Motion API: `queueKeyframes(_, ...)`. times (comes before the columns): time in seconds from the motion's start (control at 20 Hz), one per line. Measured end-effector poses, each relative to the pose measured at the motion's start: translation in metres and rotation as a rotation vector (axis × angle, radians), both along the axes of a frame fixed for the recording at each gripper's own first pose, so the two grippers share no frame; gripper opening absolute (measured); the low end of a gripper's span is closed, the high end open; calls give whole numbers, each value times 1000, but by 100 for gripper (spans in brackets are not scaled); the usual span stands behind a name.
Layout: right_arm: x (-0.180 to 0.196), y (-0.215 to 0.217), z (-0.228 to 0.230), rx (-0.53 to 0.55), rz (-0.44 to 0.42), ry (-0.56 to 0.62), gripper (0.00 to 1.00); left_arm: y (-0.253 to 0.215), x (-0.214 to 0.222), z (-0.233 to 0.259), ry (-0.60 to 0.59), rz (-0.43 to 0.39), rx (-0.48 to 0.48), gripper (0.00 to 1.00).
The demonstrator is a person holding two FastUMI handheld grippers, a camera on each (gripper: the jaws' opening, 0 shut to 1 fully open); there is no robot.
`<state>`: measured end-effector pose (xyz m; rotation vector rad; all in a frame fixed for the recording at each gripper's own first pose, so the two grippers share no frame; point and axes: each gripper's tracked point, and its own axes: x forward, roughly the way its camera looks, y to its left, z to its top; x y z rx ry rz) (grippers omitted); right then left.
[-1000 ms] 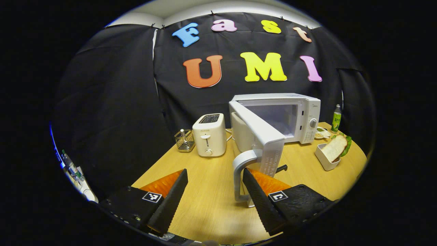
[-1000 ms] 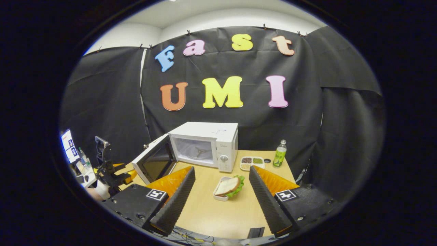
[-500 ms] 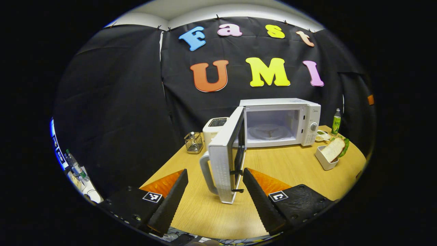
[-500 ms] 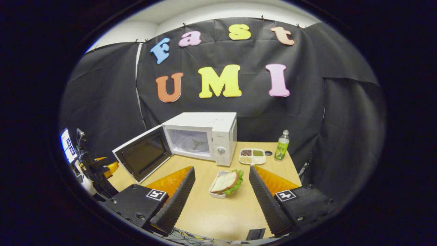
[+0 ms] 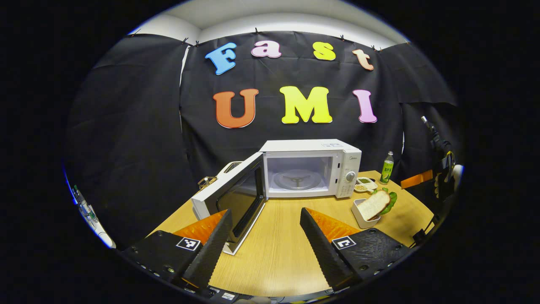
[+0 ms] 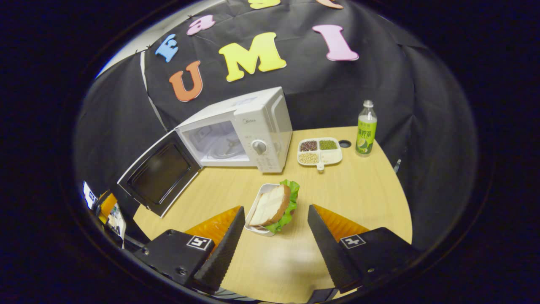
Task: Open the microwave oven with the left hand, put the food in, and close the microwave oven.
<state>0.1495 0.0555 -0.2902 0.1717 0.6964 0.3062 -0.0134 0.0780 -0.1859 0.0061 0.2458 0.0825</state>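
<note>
The microwave (image 5: 310,169) stands near the back edge of the table (image 5: 278,253), and its door (image 5: 232,198) hangs wide open toward the left side. The space inside looks empty, with only the turning part on its floor.

The food is a sandwich (image 6: 274,204) with green lettuce, sitting in a small white box (image 6: 258,211). The box rests on the table in front of the microwave's knob side, a little toward the right edge.

The right gripper (image 6: 274,249) hovers just above and behind the sandwich. Its two fingers are spread apart and hold nothing, and the box sits straight ahead, in line with the gap between them. The sandwich's long side points away from the gripper, tipped a little to the right, so the fingers would close on the box's long sides.

The left gripper (image 5: 265,249) hangs over the front edge of the table, near the open door. It is spread apart too and holds nothing.

The right gripper is much nearer the food, so it looks like the one to pick it up. It likely needs to go down and forward a bit, then squeeze. From there, the microwave opening lies up and to the left.

A plate of beans (image 6: 319,151) and a green bottle (image 6: 366,128) stand near the back right corner.
</note>
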Motion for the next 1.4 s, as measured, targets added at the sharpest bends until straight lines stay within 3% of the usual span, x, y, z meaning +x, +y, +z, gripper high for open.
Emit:
queueKeyframes(0.05, 11, 1, -11, 20, 8, 39, 84, -8, 2, 3, 5, 3, 3, 97)
queueKeyframes(0.1, 23, 3, -20, 41, 12, 67, 95, -13, 4, 8, 10, 11, 6, 97)
queueKeyframes(0.15, 32, 3, -30, 50, 16, 101, 94, -20, 7, 13, 9, 18, 10, 98)
queueKeyframes(0.2, 40, 1, -41, 53, 20, 144, 94, -25, 11, 17, 9, 29, 17, 97)
queueKeyframes(0.25, 49, 3, -48, 80, 36, 170, 82, -29, 13, 21, 13, 40, 26, 97)
queueKeyframes(0.4, 58, 12, -63, 173, 78, 279, 75, -39, 19, 26, 29, 81, 32, 97)
queueKeyframes(0.45, 59, 16, -65, 212, 88, 317, 81, -42, 20, 25, 37, 95, 36, 97)
queueKeyframes(0.5, 59, 21, -68, 249, 101, 353, 67, -45, 21, 24, 47, 104, 47, 97)
queueKeyframes(0.7, 57, 28, -66, 341, 114, 437, 46, -56, 17, 24, 73, 123, 68, 97)
queueKeyframes(0.75, 57, 27, -66, 343, 113, 447, 35, -57, 16, 24, 71, 130, 64, 97)
queueKeyframes(0.8, 57, 30, -65, 349, 118, 453, 46, -58, 16, 25, 68, 135, 60, 97)
queueKeyframes(0.85, 56, 30, -62, 349, 125, 455, 43, -59, 17, 26, 64, 137, 55, 97)
queueKeyframes(0.9, 55, 30, -60, 341, 137, 449, 34, -59, 19, 25, 60, 138, 52, 97)
queueKeyframes(1.0, 53, 33, -50, 324, 154, 424, 31, -57, 21, 25, 49, 136, 49, 97)
queueKeyframes(1.05, 52, 35, -42, 316, 164, 408, 39, -57, 21, 25, 42, 131, 43, 97)
queueKeyframes(1.4, 51, 76, 45, 355, 172, 255, 39, -33, 20, 21, 28, 87, 34, 97)
